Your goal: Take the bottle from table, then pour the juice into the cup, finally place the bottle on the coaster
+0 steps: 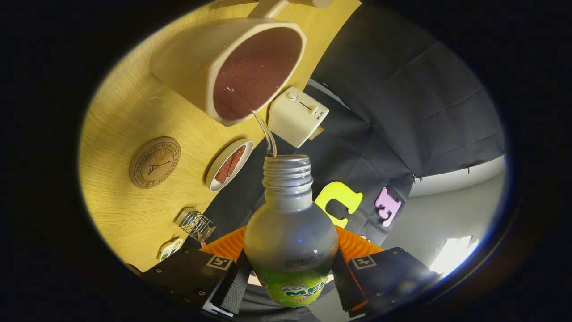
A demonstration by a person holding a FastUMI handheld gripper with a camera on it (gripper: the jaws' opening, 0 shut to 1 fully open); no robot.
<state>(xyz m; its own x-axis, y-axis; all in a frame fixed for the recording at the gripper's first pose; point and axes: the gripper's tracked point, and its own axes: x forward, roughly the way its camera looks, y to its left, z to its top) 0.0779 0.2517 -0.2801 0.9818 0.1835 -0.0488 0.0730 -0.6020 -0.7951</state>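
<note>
So in the gripper view you've got the bottle pinched between the jaws, one finger pressing on each side of its lower body around the green label, so the gripper is clamped on it for real. The cap is off and the threaded neck points forward at the cup. The whole scene looks rolled over, which tells me you've tipped the gripper sideways to pour. A thin stream runs from the bottle's mouth to the cup's rim, and the cup already holds dark reddish juice. My read is you're mid-pour, second step of the job. The neck sits just off the cup's lip, not touching, which keeps the stream short and less splashy.

The coaster, the round cork one, lies flat on the desk beside the cup, with bare wood between them. That's where the bottle goes last, and nothing sits on it. Since it's close to the cup, it should be a short hop once you level the bottle.

Other stuff: a small white dish with something reddish in it sits near the desk's back edge, a cream toaster at that same edge just beyond the cup, and a little wire rack farther along it.

The desk is light wood grain, clean and matte. Behind it hangs black cloth, and past that a pale floor with a bright patch of light.
</note>
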